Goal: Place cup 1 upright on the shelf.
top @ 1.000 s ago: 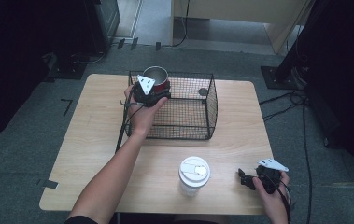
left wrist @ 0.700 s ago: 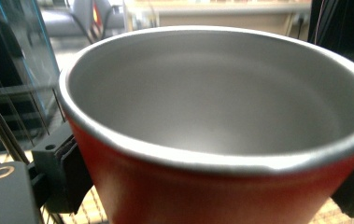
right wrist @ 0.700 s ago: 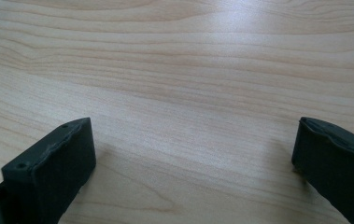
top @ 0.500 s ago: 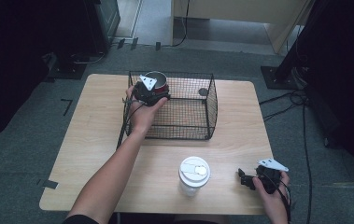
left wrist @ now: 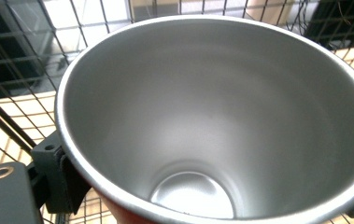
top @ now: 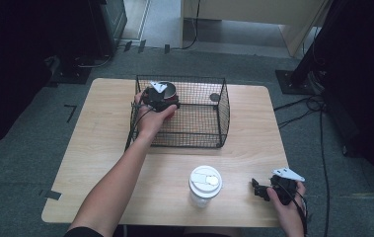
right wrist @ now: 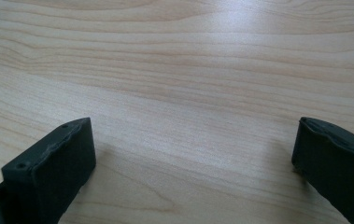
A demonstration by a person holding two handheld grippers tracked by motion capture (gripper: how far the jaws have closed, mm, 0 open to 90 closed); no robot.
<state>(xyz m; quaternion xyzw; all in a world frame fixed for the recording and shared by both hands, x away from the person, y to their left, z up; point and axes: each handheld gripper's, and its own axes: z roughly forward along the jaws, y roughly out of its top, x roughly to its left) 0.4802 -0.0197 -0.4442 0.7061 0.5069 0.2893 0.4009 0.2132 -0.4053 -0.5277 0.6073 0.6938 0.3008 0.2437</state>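
Nearest me, my right gripper (top: pixel 259 189) rests at the near right corner of the pale wooden table (top: pixel 100 148), its jaws spread wide over bare wood with nothing between them. Just to its left stands a clear plastic tumbler with a white lid (top: pixel 205 185). Farther out, my left gripper (top: pixel 161 98) is clamped on the red steel cup with a shiny silver inside (left wrist: pixel 212 121), holding it upright in the near left part of the black wire mesh basket (top: pixel 221 106) at the table's far side.
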